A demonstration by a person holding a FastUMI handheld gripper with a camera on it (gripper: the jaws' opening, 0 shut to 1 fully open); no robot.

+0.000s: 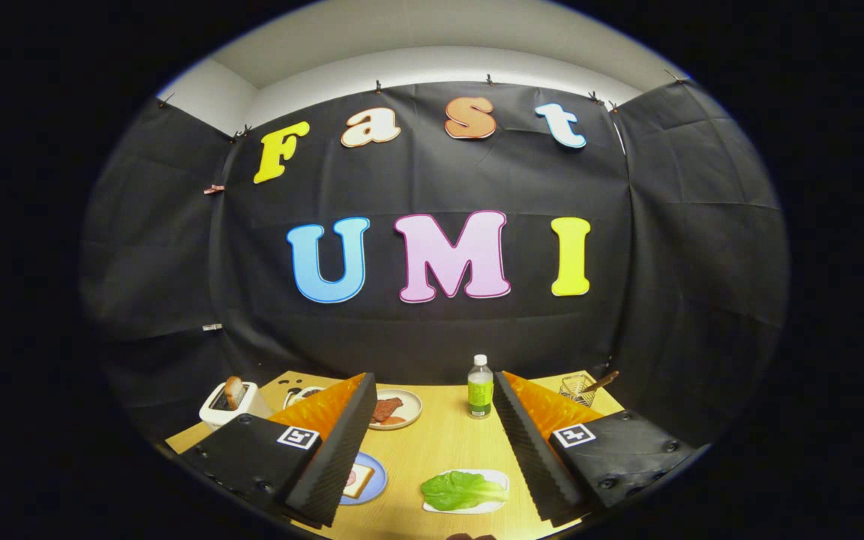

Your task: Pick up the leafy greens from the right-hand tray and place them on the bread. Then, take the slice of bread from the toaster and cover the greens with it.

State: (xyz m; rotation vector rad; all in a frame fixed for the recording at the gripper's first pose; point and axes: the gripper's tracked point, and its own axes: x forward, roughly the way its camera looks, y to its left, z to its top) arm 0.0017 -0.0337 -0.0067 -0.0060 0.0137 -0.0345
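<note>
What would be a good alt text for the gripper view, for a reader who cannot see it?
The gripper is open above a wooden table, its fingers holding nothing, with leafy greens on a white tray between them. A toaster holding a slice of bread stands beyond the left finger.

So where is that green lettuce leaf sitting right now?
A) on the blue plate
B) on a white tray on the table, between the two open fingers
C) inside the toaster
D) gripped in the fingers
B: the leafy greens lie on the white tray, with the gripper open and touching nothing.
</note>
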